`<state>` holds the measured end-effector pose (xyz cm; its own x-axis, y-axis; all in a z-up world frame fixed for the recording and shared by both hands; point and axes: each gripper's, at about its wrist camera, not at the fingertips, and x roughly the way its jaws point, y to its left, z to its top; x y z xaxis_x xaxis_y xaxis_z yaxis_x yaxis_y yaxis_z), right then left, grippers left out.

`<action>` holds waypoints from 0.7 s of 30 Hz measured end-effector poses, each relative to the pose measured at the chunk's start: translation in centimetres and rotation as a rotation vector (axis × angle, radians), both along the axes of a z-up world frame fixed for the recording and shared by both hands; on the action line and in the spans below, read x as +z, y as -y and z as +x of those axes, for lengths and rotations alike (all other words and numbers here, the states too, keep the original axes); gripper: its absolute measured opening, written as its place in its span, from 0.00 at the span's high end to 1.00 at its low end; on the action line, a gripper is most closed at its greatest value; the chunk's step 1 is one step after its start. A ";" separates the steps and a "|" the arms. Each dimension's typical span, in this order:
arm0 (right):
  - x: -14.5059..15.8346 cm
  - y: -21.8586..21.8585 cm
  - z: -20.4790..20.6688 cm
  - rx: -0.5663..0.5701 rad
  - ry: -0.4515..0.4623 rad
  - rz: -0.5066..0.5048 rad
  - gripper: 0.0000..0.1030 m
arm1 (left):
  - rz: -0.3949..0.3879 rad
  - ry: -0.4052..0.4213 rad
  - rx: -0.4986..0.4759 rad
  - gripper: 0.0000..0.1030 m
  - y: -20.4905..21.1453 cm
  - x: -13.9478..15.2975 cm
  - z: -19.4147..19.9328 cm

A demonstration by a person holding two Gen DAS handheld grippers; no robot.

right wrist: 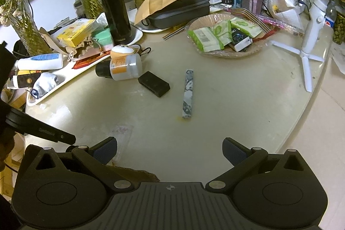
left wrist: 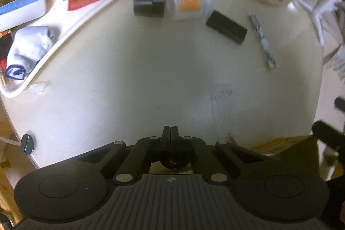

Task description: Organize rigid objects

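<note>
1. Black fingers (left wrist: 167, 133) pressed flat together, nothing between them: our left gripper (left wrist: 170, 127) hangs closed and empty over the bare near part of the table (left wrist: 129, 89).
2. Our right gripper (right wrist: 169, 150) stands wide, its blue-padded fingers (right wrist: 105, 151) far apart and gripping nothing, aimed across the same pale tabletop.
3. We see three loose things lying well ahead of both grippers, none touched by either.
4. Farthest left lies a bottle (right wrist: 124, 67) on its side, orange label up, black cap (right wrist: 103, 71) pointing left; it rests just beside the white tray (right wrist: 71, 79).
5. A black block (right wrist: 153, 83) lies flat just right of the bottle's base, near it, though we cannot tell if they touch.
6. A marbled stick (right wrist: 187, 94) lies right of the block and apart from it, its near end pointing toward our right gripper, almost straight ahead of the open jaws.
7. From the left wrist the same row runs bottle (left wrist: 185, 3), block (left wrist: 226, 30), stick (left wrist: 262, 40), all up and to the right of the shut fingers.
8. Behind them sits a basket (right wrist: 254, 51) of green packets, and a white tripod (right wrist: 306, 57) stands at the right edge.
9. The tray (left wrist: 64, 36) at left holds a sock (left wrist: 30, 49) and a tube (left wrist: 19, 11).
</note>
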<state>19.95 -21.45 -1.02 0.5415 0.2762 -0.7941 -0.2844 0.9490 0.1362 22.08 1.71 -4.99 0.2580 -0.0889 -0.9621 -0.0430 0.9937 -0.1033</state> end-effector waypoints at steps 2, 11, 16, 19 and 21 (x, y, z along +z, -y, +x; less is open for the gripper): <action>-0.1 -0.1 0.0 0.005 -0.002 -0.008 0.00 | -0.031 0.023 0.033 0.95 -0.9 0.6 -0.1; 0.1 -0.4 0.4 0.008 -0.017 0.013 0.00 | -0.054 -0.112 0.030 0.48 -0.9 -0.1 1.8; 0.4 0.0 0.7 -0.014 -0.017 0.033 0.00 | 0.017 -0.286 -0.022 0.48 1.3 -2.8 3.3; 0.5 0.2 0.8 -0.017 -0.017 0.048 0.00 | 0.027 -0.305 -0.026 0.49 2.2 -3.6 3.6; 0.6 0.4 0.8 -0.022 -0.014 0.053 0.00 | 0.034 -0.304 -0.010 0.60 2.4 -3.8 3.6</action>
<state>20.80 -21.83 -0.45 0.5366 0.3065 -0.7862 -0.2617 0.9462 0.1902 25.66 -0.65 -8.80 -0.0429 -0.0560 -0.9975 -0.0568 0.9969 -0.0536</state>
